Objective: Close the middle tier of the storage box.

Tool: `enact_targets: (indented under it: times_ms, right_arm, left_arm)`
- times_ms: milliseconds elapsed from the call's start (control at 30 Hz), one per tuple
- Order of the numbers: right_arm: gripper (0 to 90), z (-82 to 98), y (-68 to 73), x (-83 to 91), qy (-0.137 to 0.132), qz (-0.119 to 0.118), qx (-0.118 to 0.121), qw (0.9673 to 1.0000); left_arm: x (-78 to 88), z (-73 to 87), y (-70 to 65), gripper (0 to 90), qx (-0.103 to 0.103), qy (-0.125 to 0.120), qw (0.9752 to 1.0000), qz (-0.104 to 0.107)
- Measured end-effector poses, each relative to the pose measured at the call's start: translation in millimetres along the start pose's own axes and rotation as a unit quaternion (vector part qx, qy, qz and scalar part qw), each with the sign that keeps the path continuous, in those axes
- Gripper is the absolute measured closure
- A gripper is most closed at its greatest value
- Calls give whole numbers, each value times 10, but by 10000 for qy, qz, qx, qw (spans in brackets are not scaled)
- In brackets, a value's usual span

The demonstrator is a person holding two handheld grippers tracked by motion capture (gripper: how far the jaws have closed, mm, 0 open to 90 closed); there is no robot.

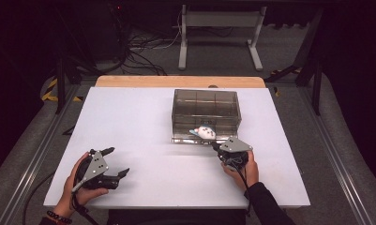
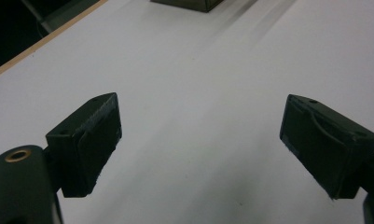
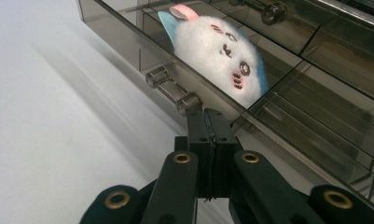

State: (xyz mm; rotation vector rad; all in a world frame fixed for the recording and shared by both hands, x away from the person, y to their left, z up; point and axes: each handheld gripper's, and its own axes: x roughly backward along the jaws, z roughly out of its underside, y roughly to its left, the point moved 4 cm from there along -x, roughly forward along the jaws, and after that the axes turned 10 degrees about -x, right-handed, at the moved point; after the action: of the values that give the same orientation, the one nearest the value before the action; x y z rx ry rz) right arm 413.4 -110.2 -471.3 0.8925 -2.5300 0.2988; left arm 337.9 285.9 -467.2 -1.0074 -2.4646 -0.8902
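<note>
Two grippers sit over a white table (image 1: 143, 117). No words or labels can be read on anything. A clear brown box (image 1: 206, 115) stands near the far middle of the table, and its bottom drawer (image 3: 128, 35) is pulled out a little toward the person. Inside the drawer lies a fluffy white toy (image 3: 222, 53) with a blue edge, a pink ear and a small stitched face. The drawer wall hides the toy's lower part. The right gripper (image 3: 208, 116) has its jaws pressed flat together with nothing between them. Its tips are right at the drawer's clear handle (image 3: 173, 88), and it is hard to say if they touch it. The left gripper (image 1: 113, 161) is well apart from the box, near the front left, with jaws spread wide and only bare table between them
</note>
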Motion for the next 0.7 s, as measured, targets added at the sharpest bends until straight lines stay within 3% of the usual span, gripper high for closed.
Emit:
enact_targets:
  times_ms: [300, 600, 700]
  right_arm:
    - [900, -25, -1, -31, 10, 115, 138, 9998]
    - [900, -55, -36, -87, 43, 188, 38, 9998]
    - [900, -79, -31, -97, 32, 238, 113, 9996]
  left_arm:
    - [11, 2, 5, 136, 4, 2, 10000, -2]
    - [20, 4, 10, 128, 25, -11, 10000, -17]
    - [18, -1, 8, 128, 25, -24, 10000, -11]
